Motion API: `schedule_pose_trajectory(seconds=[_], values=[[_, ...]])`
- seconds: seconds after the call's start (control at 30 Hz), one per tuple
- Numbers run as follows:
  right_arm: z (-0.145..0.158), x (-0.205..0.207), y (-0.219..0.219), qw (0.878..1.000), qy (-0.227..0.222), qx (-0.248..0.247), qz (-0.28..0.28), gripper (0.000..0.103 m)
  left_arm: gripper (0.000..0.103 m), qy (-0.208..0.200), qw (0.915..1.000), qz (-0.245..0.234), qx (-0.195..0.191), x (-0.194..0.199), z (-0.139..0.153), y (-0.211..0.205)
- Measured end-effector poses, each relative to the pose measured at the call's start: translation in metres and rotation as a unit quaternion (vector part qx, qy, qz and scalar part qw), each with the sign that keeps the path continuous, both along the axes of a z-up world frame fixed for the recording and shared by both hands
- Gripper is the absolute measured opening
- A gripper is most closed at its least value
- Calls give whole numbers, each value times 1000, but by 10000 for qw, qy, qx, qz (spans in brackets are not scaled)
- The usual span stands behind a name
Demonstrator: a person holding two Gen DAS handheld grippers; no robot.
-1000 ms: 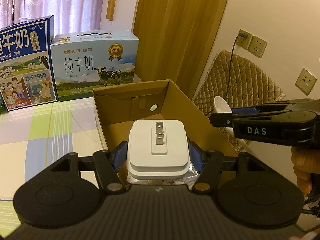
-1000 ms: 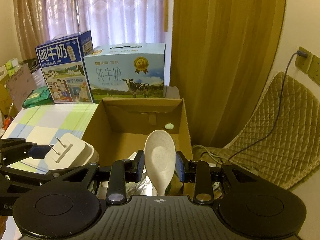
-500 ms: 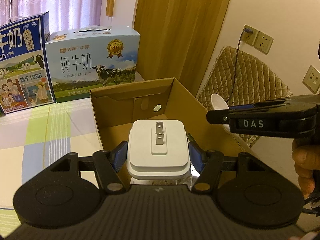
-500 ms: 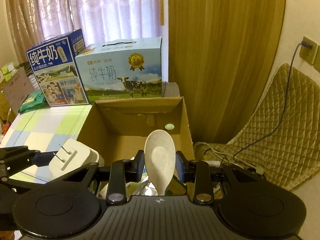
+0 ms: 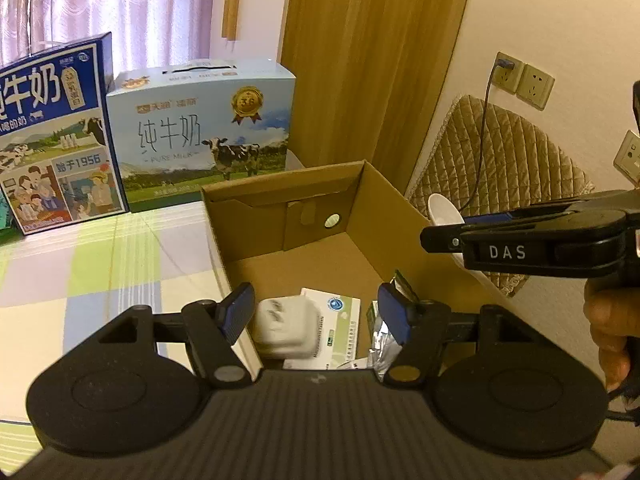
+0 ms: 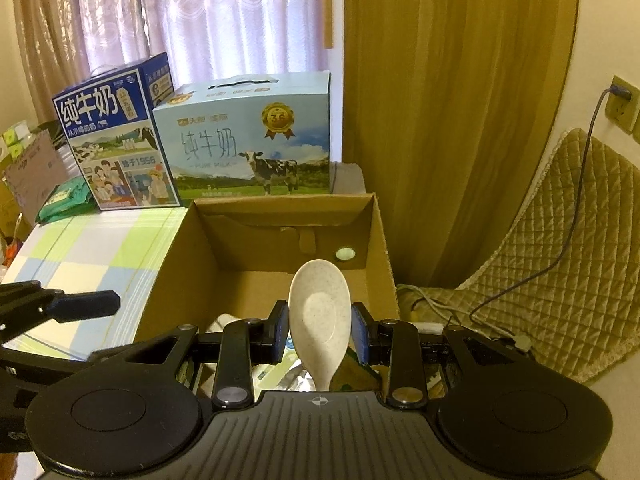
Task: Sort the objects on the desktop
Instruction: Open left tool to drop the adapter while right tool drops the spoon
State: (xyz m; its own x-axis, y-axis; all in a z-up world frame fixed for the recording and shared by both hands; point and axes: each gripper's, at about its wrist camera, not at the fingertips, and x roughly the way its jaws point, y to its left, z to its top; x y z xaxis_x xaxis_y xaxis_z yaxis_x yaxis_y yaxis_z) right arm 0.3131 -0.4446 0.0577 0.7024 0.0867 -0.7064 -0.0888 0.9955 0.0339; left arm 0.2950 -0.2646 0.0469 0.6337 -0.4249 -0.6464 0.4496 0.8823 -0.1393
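My left gripper [image 5: 316,304] stands open over the near end of the brown cardboard box [image 5: 384,216], nothing between its blue pads. Below it, a white plug charger [image 5: 286,330], slightly blurred, is inside the box against the left wall. My right gripper [image 6: 320,330] is shut on a speckled cream spoon [image 6: 320,312], bowl pointing forward, held above the box's near right part. In the left wrist view the spoon [image 5: 442,210] pokes past the right gripper's fingers [image 5: 444,238] over the box's right wall. One left finger [image 6: 80,306] shows left of the box [image 6: 176,272].
In the box lie a white-and-green card [image 5: 338,320] and a foil packet [image 5: 382,338]. Two milk cartons [image 6: 244,144] [image 6: 112,132] stand behind the box on the checkered tablecloth [image 5: 120,260]. A quilted cushion [image 6: 560,248], cables and wall sockets [image 5: 524,84] are to the right.
My left gripper has opened and the white charger has dropped from it into the box. The right gripper still holds the spoon, almost in the same place.
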Motion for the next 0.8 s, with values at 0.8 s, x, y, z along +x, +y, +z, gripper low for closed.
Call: schedule_pose_trajectory(seconds=[0.8], values=[[-3,29,27,9993,-24,336,-155,62,70,-104,9996,252,-102,-15,11,46]])
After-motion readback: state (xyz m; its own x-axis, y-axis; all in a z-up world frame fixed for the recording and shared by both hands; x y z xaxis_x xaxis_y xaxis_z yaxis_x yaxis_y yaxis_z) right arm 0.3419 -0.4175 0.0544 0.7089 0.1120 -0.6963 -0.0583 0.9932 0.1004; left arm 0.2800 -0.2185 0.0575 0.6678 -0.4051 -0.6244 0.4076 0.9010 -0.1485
